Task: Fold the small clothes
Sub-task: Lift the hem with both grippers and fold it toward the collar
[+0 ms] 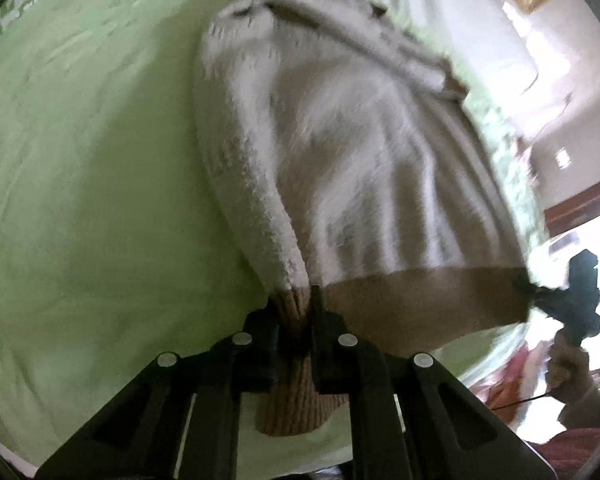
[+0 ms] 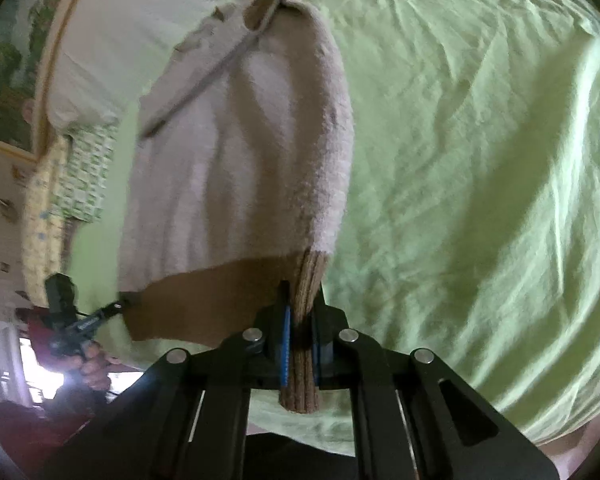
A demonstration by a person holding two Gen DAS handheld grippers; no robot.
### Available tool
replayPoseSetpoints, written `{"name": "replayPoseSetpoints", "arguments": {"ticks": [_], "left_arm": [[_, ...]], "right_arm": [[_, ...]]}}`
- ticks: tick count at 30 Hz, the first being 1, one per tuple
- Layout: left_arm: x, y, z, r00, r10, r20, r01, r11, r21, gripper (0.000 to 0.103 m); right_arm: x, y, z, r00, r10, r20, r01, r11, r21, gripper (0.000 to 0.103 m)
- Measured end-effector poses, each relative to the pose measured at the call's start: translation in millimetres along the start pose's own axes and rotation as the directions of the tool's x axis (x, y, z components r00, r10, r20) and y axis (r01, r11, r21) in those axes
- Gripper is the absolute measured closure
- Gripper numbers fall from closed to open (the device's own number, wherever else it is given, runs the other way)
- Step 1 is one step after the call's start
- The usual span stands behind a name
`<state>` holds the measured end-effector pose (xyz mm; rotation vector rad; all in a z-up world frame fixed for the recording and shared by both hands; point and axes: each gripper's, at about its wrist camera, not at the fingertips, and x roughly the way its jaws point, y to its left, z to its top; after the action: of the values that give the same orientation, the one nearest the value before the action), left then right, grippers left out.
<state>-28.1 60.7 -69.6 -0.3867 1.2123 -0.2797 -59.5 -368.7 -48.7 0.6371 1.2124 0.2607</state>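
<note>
Both claws [image 1: 296, 312] [image 2: 302, 312] pinch sweater [image 1: 340, 160] cuffs; green sheet [image 1: 80, 180] surrounds.

Motion blur smears the sweater [image 1: 340, 152] in the left wrist view; the room [image 1: 560, 80] behind is indistinct.

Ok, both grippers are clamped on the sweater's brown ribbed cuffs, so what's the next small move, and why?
Probably carry both cuffs forward toward the collar, folding the sweater in half. The left gripper and right gripper each pinch a ribbed cuff at the hem end, and the body lies stretched out on the green sheet.
</note>
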Motion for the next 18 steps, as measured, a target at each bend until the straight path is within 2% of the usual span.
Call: {"name": "replayPoseSetpoints", "arguments": {"ticks": [3,9,14,18], "left_arm": [[-18,0,11,0.996,-0.066,0.065,0.068,0.997,-0.034,0.094],[-48,-10,56,0.978,-0.109,0.179,0.115,0.993,-0.022,0.094],[-57,-21,112,0.954,-0.118,0.276,0.129,0.991,-0.02,0.094],[-52,-32,167,0.939,-0.098,0.329,0.104,0.995,0.001,0.094]], "right_arm": [[-9,3,7,0.995,0.097,0.031,-0.098,0.995,0.024,0.095],[-25,25,41,0.962,0.239,0.132,-0.241,0.971,0.0,0.095],[-26,57,96,0.932,0.298,0.207,-0.293,0.954,-0.057,0.095],[-24,67,158,0.904,0.328,0.276,-0.32,0.944,-0.073,0.095]]}}
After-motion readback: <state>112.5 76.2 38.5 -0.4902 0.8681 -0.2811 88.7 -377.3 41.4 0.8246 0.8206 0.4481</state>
